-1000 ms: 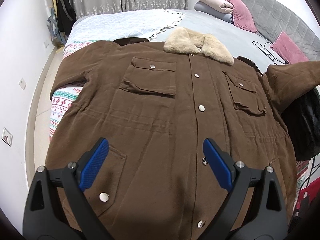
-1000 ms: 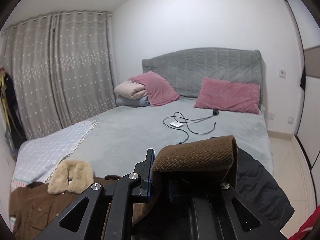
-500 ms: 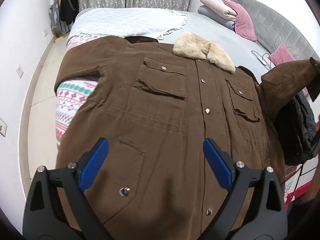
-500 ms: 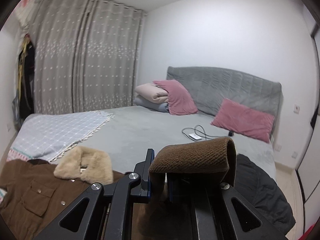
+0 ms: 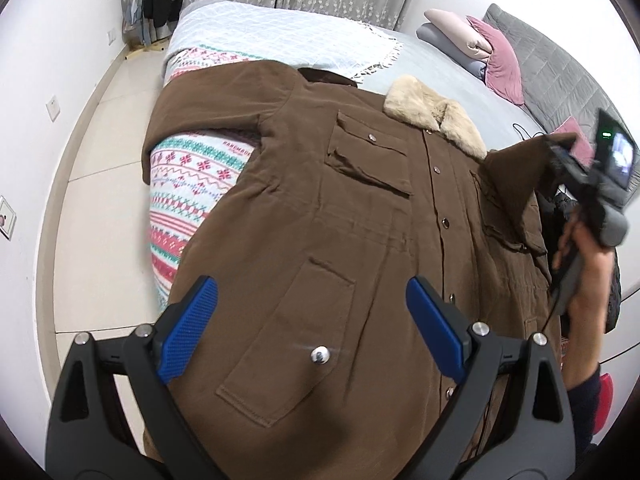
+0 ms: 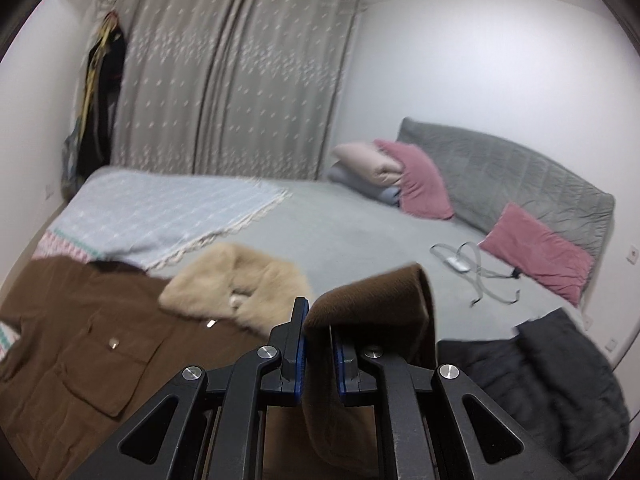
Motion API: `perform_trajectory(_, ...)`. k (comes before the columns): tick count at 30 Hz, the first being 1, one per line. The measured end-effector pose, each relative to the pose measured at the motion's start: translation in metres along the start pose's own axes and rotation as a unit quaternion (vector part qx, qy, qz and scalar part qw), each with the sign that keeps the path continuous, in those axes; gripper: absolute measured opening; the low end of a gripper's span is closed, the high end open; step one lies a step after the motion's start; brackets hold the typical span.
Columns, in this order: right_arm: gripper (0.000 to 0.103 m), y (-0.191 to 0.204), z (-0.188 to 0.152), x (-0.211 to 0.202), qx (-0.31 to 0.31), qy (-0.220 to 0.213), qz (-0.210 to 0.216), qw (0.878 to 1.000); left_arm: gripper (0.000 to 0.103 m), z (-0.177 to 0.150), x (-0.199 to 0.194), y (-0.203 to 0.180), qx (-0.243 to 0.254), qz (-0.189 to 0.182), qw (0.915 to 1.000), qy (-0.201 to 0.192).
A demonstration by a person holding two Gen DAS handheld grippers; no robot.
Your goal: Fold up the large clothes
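- Left wrist view: the lower hem of the large brown cotton coat with a cream fur collar (image 5: 360, 240) runs out of sight behind the black frame of the left gripper with blue ribbed pads (image 5: 312, 316), so the bottom edge cannot be made out
- The coat lies front-up and buttoned across the near end of the grey bed (image 5: 460, 68), one sleeve reaching left over a patterned red, green and white knitted blanket (image 5: 188, 184)
- The left gripper hangs above the coat's lower pocket, jaws spread wide with nothing between the pads; a silver snap button (image 5: 320, 356) shows in the gap
- At the right edge, the other sleeve rises off the bed toward the right gripper (image 5: 560, 152), held in a person's hand (image 5: 584, 276); that gripper's tips are blurred and partly masked by the sleeve and its camera body, so the grip cannot be read here
- A dark padded garment (image 5: 560, 208) beneath that hand is mostly hidden
- Right wrist view: the picture is softened by motion blur, and the coat's left part is cut off by the fisheye rim
- The right gripper (image 6: 318, 344) is clenched on the brown ribbed knit cuff (image 6: 372, 300) of the sleeve, which drapes over the right finger and hides its tip
- The coat body and fur collar lie below and left of the gripper; the dark padded garment (image 6: 540, 368) lies to the right, near a white charger with a tangled cable (image 6: 460, 264)
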State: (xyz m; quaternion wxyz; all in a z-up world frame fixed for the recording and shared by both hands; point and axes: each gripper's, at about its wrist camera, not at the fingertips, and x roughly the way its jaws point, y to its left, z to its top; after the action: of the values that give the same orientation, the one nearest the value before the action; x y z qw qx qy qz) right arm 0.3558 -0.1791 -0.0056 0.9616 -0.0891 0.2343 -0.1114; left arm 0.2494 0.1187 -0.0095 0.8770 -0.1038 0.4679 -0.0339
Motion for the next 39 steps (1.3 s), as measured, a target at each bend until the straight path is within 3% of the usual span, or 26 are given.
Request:
perform_trajectory(7,0.011,0.054,-0.024,0.033,-0.038,0.030,0.024,0.999,0.095,-0.003,0.005,0.007,-0.010,-0.011,0.9997,0.018)
perform_trajectory(11,0.015,0.090,-0.043,0.051,-0.077,0.070,0.064,0.993,0.095,-0.004,0.008,0.003,-0.006,-0.013,0.9996,0.024)
perform_trajectory(15,0.030,0.124,-0.061,0.069,-0.098,0.170,0.158,0.968,0.095,-0.005,0.010,0.001,-0.004,-0.013,0.9995,0.028)
perform_trajectory(17,0.036,0.131,-0.066,0.069,-0.097,0.200,0.211,0.952,0.095,-0.005,0.010,0.001,-0.004,-0.012,0.9995,0.028)
perform_trajectory(18,0.047,0.129,-0.067,0.067,-0.085,0.214,0.240,0.943,0.095,-0.005,0.010,0.001,-0.004,-0.011,0.9995,0.027)
perform_trajectory(19,0.055,0.128,-0.069,0.064,-0.077,0.218,0.252,0.940,0.095,-0.005,0.010,0.002,-0.005,-0.011,0.9995,0.028)
perform_trajectory(21,0.059,0.119,-0.073,0.053,-0.058,0.231,0.270,0.933,0.095,-0.005,0.011,0.003,-0.009,-0.014,0.9994,0.030)
perform_trajectory(23,0.059,0.110,-0.072,0.044,-0.052,0.238,0.253,0.936,0.095,-0.005,0.010,0.004,-0.012,-0.016,0.9994,0.030)
perform_trajectory(27,0.060,0.055,-0.045,0.017,0.042,0.182,0.270,0.945,0.095,-0.006,0.009,0.001,-0.005,-0.012,0.9996,0.026)
perform_trajectory(29,0.067,0.032,-0.040,0.017,0.076,0.169,0.235,0.954,0.095,-0.006,0.009,0.000,-0.004,-0.009,0.9996,0.026)
perform_trajectory(30,0.072,0.017,-0.041,0.026,0.090,0.172,0.196,0.961,0.095,-0.006,0.009,0.001,-0.005,-0.009,0.9996,0.025)
perform_trajectory(32,0.072,-0.001,-0.051,0.054,0.116,0.213,0.148,0.959,0.095,-0.005,0.008,0.001,-0.006,-0.009,0.9997,0.023)
perform_trajectory(35,0.071,-0.019,-0.077,0.097,0.174,0.276,0.148,0.934,0.095,-0.004,0.008,0.000,-0.003,-0.002,0.9998,0.018)
perform_trajectory(36,0.066,-0.019,-0.084,0.109,0.192,0.293,0.169,0.921,0.095,-0.004,0.009,0.000,-0.002,-0.001,0.9998,0.018)
perform_trajectory(37,0.048,-0.019,-0.086,0.113,0.202,0.298,0.177,0.916,0.095,-0.004,0.009,0.000,-0.002,-0.001,0.9998,0.018)
perform_trajectory(39,0.028,-0.011,-0.075,0.118,0.211,0.287,0.185,0.916,0.095,-0.004,0.009,-0.001,-0.001,0.000,0.9998,0.018)
